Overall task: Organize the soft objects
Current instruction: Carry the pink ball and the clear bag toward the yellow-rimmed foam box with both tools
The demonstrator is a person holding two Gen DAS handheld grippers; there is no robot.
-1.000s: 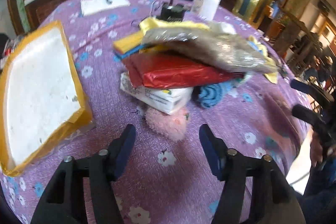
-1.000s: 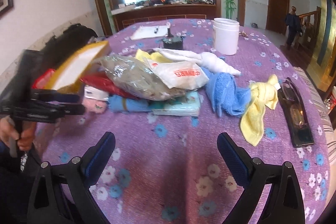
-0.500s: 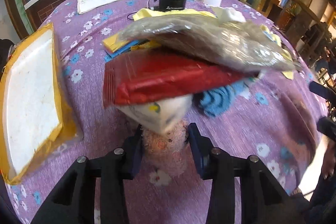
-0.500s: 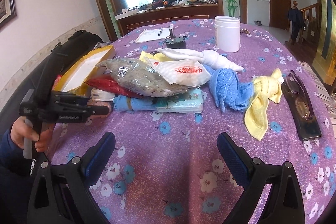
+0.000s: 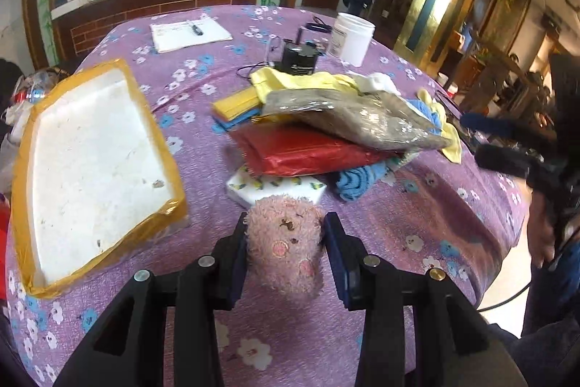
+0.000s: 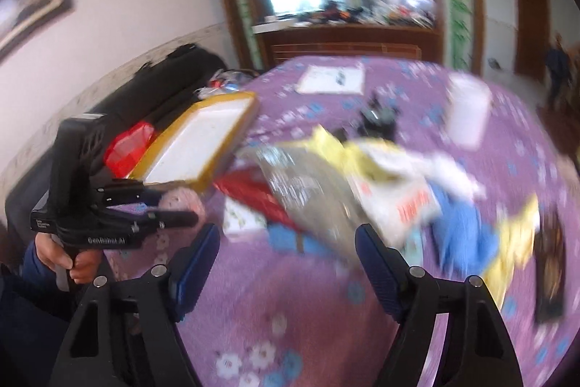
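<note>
Left wrist view first: the left gripper (image 5: 286,238) has its blue pads squeezed onto a fuzzy pink plush toy (image 5: 284,238), which sits right between the fingers and sticks out past the tips. Just beyond the toy there's a white tissue pack (image 5: 275,187), and stacked over that a red bag (image 5: 308,149) and a clear bag of grayish stuff (image 5: 355,118). A blue cloth (image 5: 357,182) pokes out ahead and to the right of the fingers. Off to the left of the fingers is a white foam tray (image 5: 90,162) with yellow tape edges, all on the purple flowered tablecloth (image 5: 417,216).

Right wrist view is pretty blurry. The right gripper (image 6: 288,252) has been narrowing its jaws, but they're apart with nothing between them, just tablecloth. The pile sits ahead of the fingertips. Off left of the fingers you can see the other gripper with the pink toy clamped in it, and the person's hand (image 6: 65,256) on its handle.
</note>
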